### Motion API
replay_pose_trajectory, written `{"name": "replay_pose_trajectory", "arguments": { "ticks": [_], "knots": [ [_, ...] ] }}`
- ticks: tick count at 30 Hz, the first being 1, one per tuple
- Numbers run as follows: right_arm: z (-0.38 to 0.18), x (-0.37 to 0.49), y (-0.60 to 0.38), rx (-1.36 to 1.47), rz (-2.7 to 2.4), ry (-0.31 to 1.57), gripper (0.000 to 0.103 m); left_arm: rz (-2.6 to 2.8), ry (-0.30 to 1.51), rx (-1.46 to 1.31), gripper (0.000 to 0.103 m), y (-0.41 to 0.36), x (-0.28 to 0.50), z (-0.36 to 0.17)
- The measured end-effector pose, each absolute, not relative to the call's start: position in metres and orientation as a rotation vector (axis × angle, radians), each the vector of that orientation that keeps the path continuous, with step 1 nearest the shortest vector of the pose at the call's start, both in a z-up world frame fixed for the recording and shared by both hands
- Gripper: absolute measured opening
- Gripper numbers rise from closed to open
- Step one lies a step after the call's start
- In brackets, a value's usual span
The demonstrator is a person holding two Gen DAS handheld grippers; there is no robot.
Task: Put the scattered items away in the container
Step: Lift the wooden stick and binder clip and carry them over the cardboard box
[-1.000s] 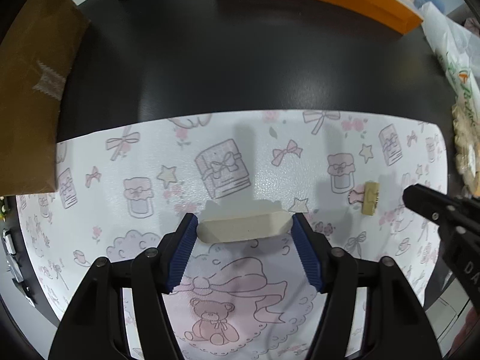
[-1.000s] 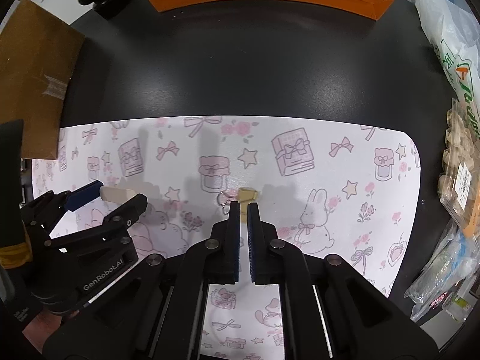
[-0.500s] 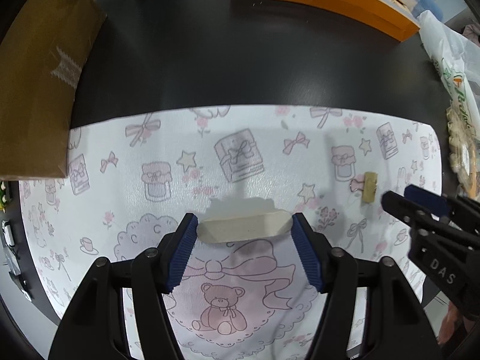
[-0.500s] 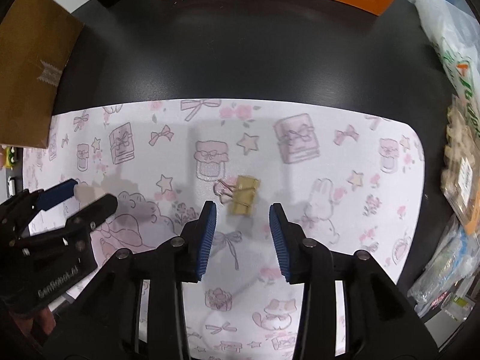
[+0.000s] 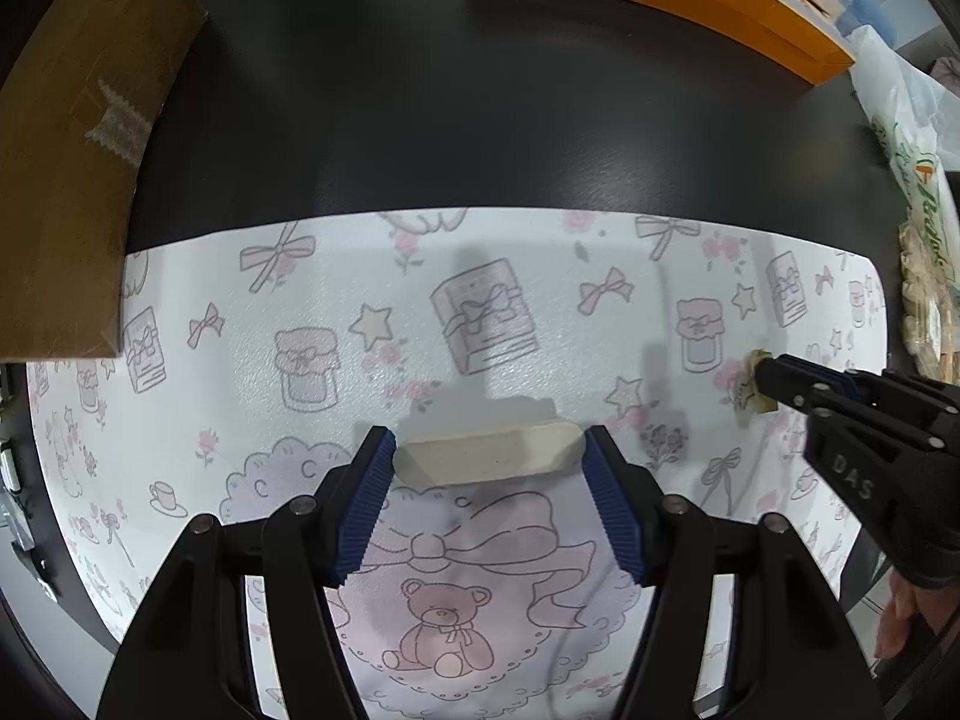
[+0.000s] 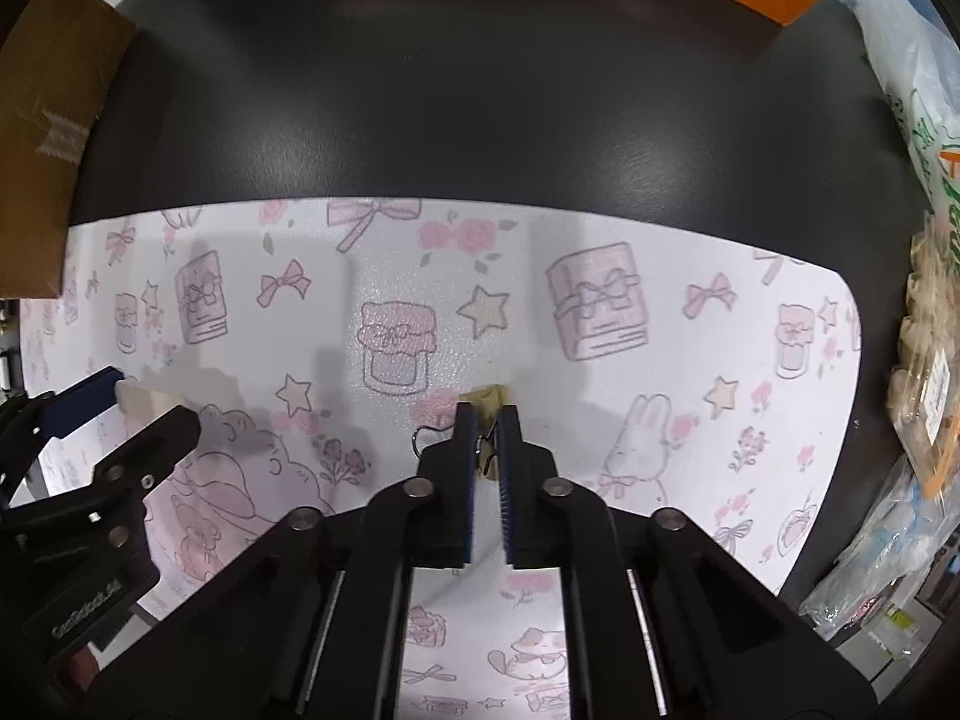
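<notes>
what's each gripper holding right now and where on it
Left gripper clamps the beige eraser end to end. Right gripper is shut on the gold binder clip, around its body.

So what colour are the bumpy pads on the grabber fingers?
Blue pads, clearest in the left wrist view.

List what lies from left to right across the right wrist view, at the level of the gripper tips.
Left gripper holding the eraser → star print → right gripper shut on the binder clip → rabbit print → snack packets at the table's right edge.
</notes>
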State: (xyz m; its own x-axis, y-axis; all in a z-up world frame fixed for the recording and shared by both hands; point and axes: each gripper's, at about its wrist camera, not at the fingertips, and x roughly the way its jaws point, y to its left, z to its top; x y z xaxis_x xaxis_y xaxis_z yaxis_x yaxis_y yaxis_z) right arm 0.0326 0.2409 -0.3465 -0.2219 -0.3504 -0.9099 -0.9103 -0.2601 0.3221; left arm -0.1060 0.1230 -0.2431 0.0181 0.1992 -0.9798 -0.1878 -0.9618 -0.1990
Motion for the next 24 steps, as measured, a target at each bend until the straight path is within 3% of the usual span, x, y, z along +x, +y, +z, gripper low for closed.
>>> {"name": "replay_pose_trajectory", "arguments": {
  "ticks": [3,14,24],
  "knots": [
    [-0.333,0.043,0.244,-1.489,1.525,1.523,0.000,2.034,-0.016,-2.005,0.063,0.119,-0.106,-0.236],
    [-0.283,0.061,0.242,-1.373,1.569,1.524,0.000,2.066,-0.005,-1.931,0.063,0.110,-0.101,-0.205],
    [-0.243,0.052,0.239,-1.294,1.620,1.490,0.000,2.127,-0.050,-1.866,0.063,0.180,-0.143,-0.194]
  ]
}}
